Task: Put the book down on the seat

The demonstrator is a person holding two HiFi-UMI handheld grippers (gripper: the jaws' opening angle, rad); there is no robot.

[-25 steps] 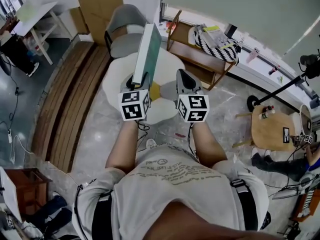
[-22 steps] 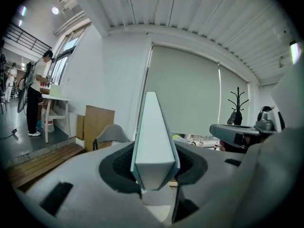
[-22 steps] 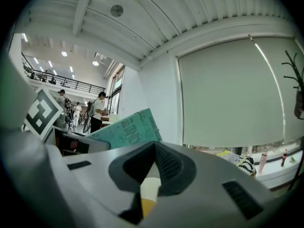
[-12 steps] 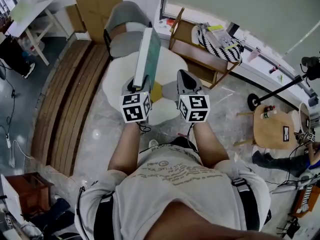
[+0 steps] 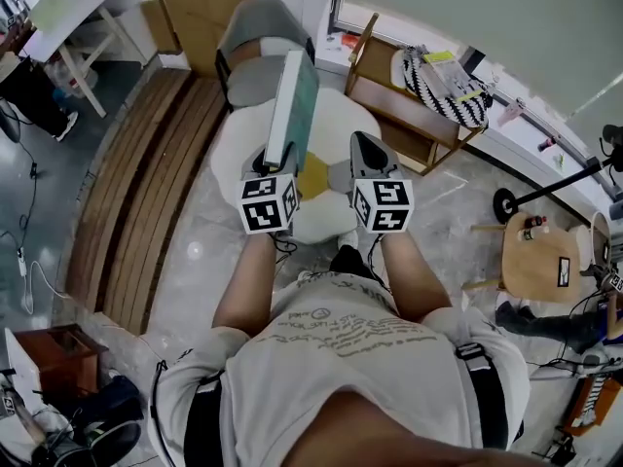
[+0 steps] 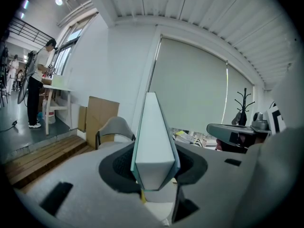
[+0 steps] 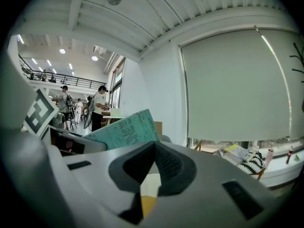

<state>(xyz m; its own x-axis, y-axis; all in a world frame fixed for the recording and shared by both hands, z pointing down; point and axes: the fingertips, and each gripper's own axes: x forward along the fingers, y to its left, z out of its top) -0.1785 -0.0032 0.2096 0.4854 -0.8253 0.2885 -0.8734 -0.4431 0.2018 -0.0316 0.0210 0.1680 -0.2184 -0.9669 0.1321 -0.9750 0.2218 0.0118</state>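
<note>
Book (image 5: 292,105) is not yet put down. It is held on edge, nearly upright, in the left gripper (image 5: 274,156), whose jaws are clamped on its lower end; this is seen clearly in the left gripper view. The right gripper (image 5: 366,154) is carried just beside it, with its jaws brought together and nothing between them. Both grippers are held over a white rounded cushion (image 5: 234,149) with a yellow middle (image 5: 313,176), which lies on the floor. A grey chair (image 5: 251,78) stands just behind it. Which of the two is meant as the seat cannot be told. The carrying part is judged to be nearly done. What is left: the book must be lowered, laid on the seat, and the jaws opened.
</note>
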